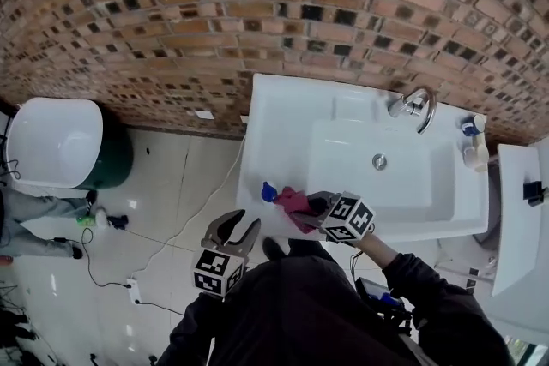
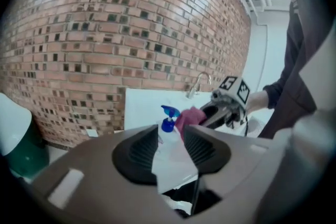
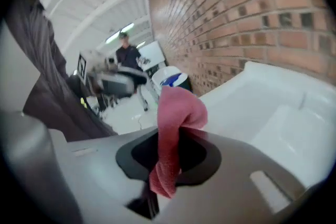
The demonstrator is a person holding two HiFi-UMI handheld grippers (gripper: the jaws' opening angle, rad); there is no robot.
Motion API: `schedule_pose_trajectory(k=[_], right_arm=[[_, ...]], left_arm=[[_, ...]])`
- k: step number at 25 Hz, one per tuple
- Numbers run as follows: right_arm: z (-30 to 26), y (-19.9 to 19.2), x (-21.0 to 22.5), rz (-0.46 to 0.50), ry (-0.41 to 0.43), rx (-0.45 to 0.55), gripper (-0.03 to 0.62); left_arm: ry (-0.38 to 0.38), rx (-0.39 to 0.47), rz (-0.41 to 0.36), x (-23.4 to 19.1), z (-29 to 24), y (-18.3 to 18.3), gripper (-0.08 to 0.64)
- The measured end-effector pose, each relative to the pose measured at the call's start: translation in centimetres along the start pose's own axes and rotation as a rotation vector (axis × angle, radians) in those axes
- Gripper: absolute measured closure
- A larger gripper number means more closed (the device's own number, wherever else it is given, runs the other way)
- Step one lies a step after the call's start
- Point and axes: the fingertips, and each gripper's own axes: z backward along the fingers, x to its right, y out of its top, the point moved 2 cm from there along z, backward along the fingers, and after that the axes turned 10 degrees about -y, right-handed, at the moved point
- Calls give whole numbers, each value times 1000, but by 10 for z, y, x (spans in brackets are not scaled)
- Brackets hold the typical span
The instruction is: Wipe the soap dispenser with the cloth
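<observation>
A person is standing at a white ceramic washbasin (image 1: 283, 111) set against a red-brown brick wall (image 1: 171, 13), holding a gripper in each hand. In the head view, a small pale soap dispenser (image 1: 268, 193) with a blue pump top is standing on the basin's front left corner, just left of the frame's centre. The right gripper (image 1: 316, 203) is reaching in from the lower right, its jaws clamping a pink-red cloth (image 1: 293, 203). In the right gripper view the cloth (image 3: 176, 113) is bunching up between the closed jaws of the right gripper (image 3: 170, 134) and hanging below them. The cloth is sitting just beside the pump top; whether they are touching cannot be told. The left gripper (image 1: 238, 223) is hovering at lower left, off the basin's edge. In its own view the left gripper (image 2: 169, 131) is holding its jaws apart and empty, and the soap dispenser (image 2: 168, 123) is showing beyond the gap.
</observation>
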Motion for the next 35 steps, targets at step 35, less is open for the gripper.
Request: schedule_pose_trajectory(k=[35], right_arm=[[-28,-20,46,-135,-54,-90,532]], left_arm=[[-281,-364,-343,-29,-108,-45,330]])
